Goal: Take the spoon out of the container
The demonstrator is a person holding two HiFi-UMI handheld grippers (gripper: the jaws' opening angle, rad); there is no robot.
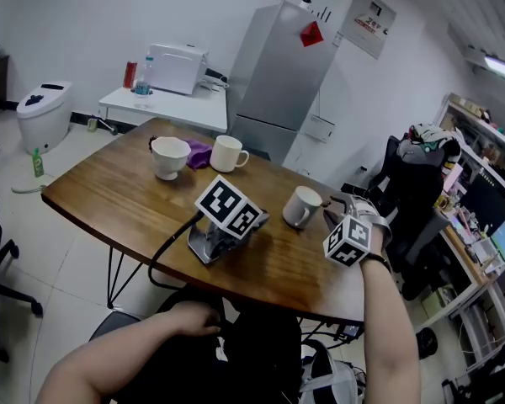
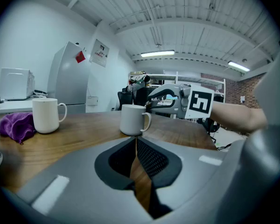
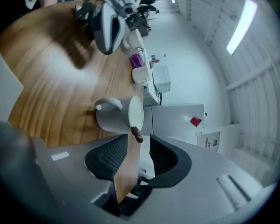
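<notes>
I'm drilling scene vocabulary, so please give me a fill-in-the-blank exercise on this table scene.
The crumpled cloth is ___.
The left gripper lies on the ___, no hand holding it.
The right gripper has its jaws ___, not shut, before a mug with a brown spoon tip.
Missing: purple; table; open.

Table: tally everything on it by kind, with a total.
Cups: 3
Spoon, in one of them: 1
Cloth: 1
Left gripper, resting: 1
Total: 6
</notes>
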